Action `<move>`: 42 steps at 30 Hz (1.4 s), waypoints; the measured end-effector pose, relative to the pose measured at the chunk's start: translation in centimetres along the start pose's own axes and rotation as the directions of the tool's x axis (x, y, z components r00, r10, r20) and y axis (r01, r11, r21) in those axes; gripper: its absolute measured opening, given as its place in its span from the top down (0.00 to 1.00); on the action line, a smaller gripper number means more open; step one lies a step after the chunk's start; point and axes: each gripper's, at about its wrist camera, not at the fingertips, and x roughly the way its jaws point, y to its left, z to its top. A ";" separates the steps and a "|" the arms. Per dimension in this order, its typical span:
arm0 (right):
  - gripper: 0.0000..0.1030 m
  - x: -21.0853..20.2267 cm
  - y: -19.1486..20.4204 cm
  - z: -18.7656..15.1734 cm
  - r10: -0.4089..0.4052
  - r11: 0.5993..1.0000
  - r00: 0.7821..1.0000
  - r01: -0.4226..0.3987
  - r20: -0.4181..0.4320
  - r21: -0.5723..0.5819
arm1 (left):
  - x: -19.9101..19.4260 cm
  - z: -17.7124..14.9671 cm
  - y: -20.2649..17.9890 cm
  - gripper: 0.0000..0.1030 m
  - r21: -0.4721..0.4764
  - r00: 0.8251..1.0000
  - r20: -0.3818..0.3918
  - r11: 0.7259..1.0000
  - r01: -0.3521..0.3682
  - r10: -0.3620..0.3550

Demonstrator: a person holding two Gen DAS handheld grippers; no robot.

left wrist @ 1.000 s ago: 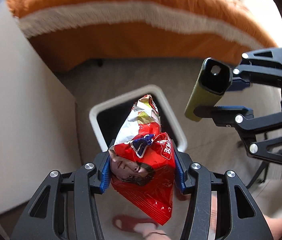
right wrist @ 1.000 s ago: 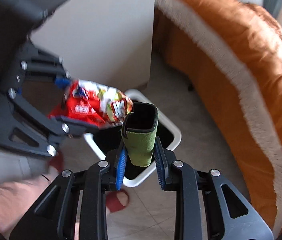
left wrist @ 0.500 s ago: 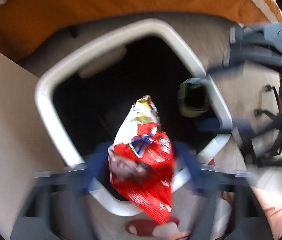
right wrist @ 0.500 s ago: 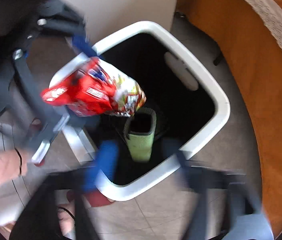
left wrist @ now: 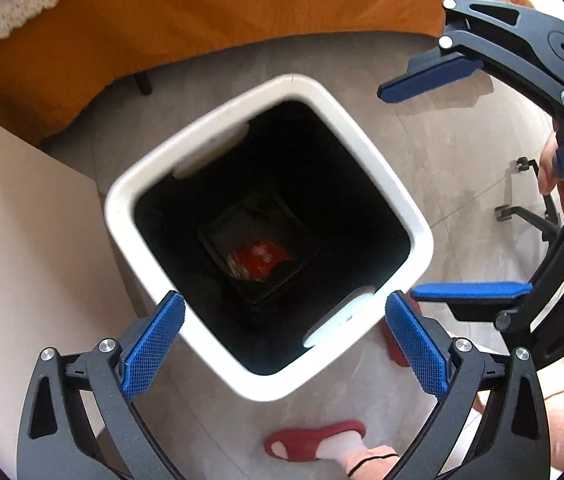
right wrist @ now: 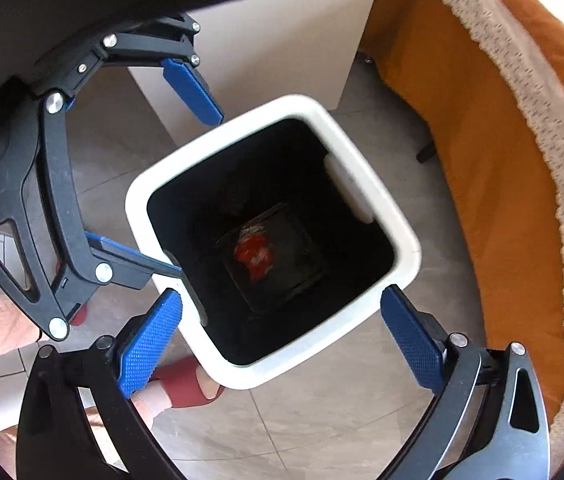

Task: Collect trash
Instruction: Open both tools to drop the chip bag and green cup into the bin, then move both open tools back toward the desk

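A white-rimmed trash bin with a dark inside stands on the floor right below both grippers. At its bottom lies the red snack bag. The green sleeve is not visible in the dark bin. My left gripper hangs over the bin's mouth, its jaws still opening and nothing between the blue pads. Beside it, my right gripper is spread wide above the same opening, with nothing in it.
An orange bedspread with a lace trim borders the bin on one side and a white cabinet on another. The person's feet in red slippers stand close by. A chair's wheeled base is at the right.
Both grippers have opened and sunk toward the bin. The snack bag left the left gripper and dropped to the bin's bottom. The green sleeve left the right gripper and is out of sight.
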 end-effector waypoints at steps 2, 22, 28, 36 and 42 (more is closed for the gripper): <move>0.04 -1.8 -0.2 0.7 -0.011 1.000 1.000 0.011 0.014 0.011 | -1.6 0.2 0.1 0.05 -0.001 1.000 0.019 1.000 -0.010 0.010; 0.04 -26.5 -2.2 4.6 -0.168 0.972 0.961 0.124 0.219 0.200 | -25.8 0.9 -1.7 0.05 -0.133 0.943 0.288 0.982 -0.136 0.170; 0.04 -34.0 -1.4 6.2 -0.209 0.955 0.921 0.120 0.329 0.271 | -34.9 -0.6 -1.3 0.05 -0.248 0.882 0.380 0.949 -0.193 0.278; 0.04 -42.2 0.9 9.5 -0.228 0.953 0.862 0.103 0.453 0.283 | -44.7 -4.1 -0.4 0.05 -0.419 0.795 0.449 0.882 -0.216 0.408; 0.04 -46.0 4.4 13.2 -0.146 0.967 0.819 -0.001 0.555 0.256 | -49.8 -9.4 0.5 0.05 -0.557 0.739 0.434 0.798 -0.228 0.515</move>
